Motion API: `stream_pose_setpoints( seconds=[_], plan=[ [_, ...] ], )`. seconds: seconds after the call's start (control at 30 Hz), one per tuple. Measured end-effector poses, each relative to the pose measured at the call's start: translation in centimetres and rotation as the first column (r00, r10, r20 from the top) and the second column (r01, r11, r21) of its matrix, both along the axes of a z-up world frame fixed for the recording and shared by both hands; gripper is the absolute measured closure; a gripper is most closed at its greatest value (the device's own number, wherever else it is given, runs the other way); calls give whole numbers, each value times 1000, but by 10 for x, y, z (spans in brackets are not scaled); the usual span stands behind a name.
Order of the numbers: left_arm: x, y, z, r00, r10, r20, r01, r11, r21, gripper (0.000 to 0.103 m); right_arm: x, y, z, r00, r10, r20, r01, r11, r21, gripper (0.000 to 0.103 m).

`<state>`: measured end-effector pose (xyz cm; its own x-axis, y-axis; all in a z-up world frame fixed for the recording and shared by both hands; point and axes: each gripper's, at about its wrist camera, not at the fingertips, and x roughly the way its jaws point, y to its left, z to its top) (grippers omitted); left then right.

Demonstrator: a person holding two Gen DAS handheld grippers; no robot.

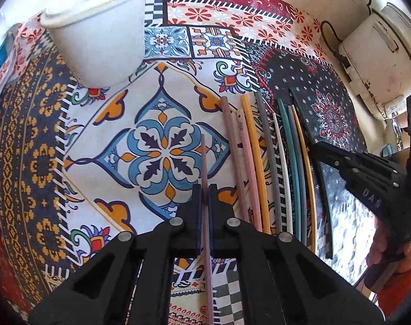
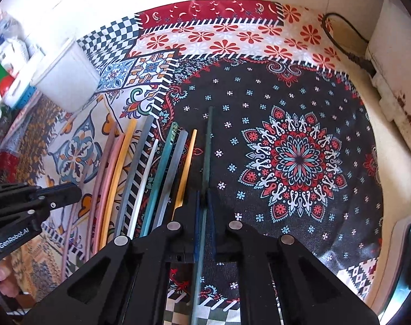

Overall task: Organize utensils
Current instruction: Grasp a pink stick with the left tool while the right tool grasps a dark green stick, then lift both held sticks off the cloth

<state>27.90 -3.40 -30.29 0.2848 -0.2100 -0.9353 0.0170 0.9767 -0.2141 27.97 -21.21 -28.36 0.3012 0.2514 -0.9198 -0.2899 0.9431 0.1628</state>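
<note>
Your left gripper is clenched on a mauve chopstick, and only its own view shows the white tub standing toward the far left corner of the patterned surface. Your right gripper is clenched on a dark green chopstick, and only its view shows the mandala patch. The remaining chopsticks lie in a row between both grippers, their near ends hidden behind the gripper bodies.
</note>
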Motion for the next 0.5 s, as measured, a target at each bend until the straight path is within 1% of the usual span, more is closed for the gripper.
stream_pose_setpoints(
  seconds=[0.07,0.27,0.37,0.5],
  plan=[
    [-4,1,6,1000,1,16,-1,1000,-9,101,0,-4,1,1000,-16,-7,17,1000,22,98],
    [-12,6,29,997,14,74,-12,1000,-19,101,-4,-14,18,999,-42,29,40,998,39,98],
    [-19,11,46,993,27,119,-25,1000,-19,101,-7,-22,31,997,-53,56,50,997,55,98],
    [-30,21,73,983,46,179,-40,998,-40,101,-10,-28,51,992,-71,102,64,995,74,98]
  ],
)
